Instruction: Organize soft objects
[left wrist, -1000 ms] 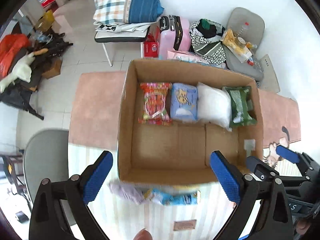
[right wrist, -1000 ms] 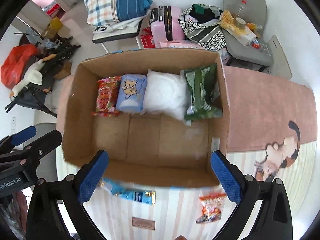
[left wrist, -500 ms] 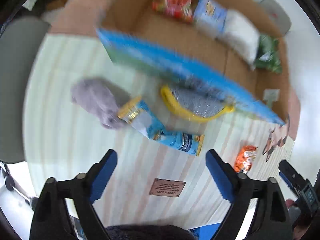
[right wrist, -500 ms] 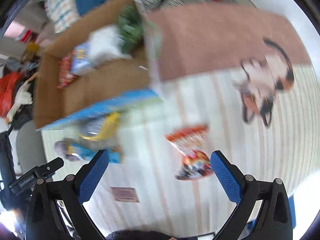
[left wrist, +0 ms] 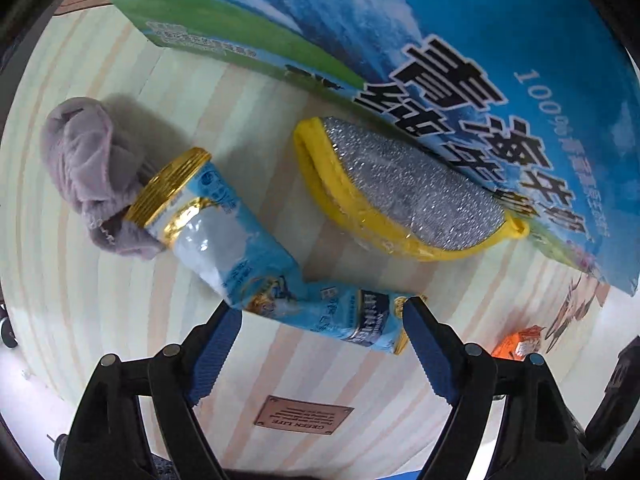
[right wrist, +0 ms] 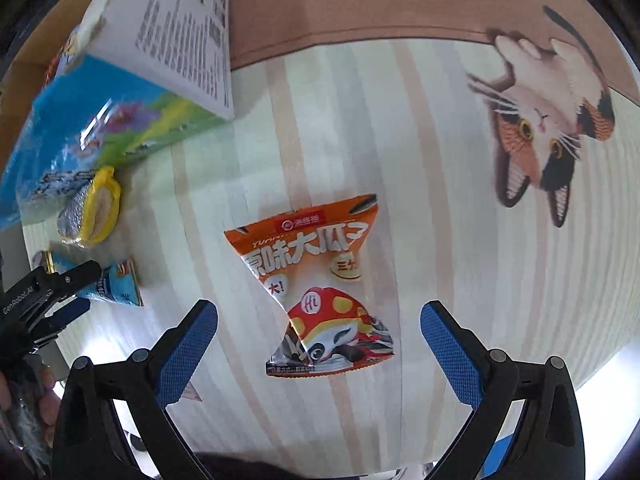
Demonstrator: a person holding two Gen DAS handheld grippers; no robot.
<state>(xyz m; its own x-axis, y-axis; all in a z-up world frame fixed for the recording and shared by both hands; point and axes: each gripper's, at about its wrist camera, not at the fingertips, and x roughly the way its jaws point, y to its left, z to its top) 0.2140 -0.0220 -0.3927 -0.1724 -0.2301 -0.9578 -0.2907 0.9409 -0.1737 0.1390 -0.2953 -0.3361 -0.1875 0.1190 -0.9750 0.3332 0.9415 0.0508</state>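
Observation:
In the left wrist view my left gripper (left wrist: 322, 314) is open, its blue pads on either side of the near end of a light-blue snack packet (left wrist: 280, 272) lying on the striped mat. A grey rolled cloth (left wrist: 86, 172) lies at the packet's far end. A yellow-rimmed silver scrubber (left wrist: 404, 200) lies against the cardboard box's blue printed wall (left wrist: 480, 60). In the right wrist view my right gripper (right wrist: 319, 320) is open, low over an orange seed packet (right wrist: 316, 280) that lies between its pads. The left gripper's fingertips (right wrist: 76, 276) show at the left by the blue packet (right wrist: 116, 284).
The box (right wrist: 120, 120) stands at the far left of the right wrist view, with the scrubber (right wrist: 90, 208) at its foot. The mat has a cat picture (right wrist: 548, 120) at the right and a brown label (left wrist: 304, 416) near me. Pink rug (right wrist: 360, 0) lies beyond.
Both grippers have dropped from above the box to low over the mat in front of it. The left now brackets the blue packet, the right the orange packet. Both stay open.

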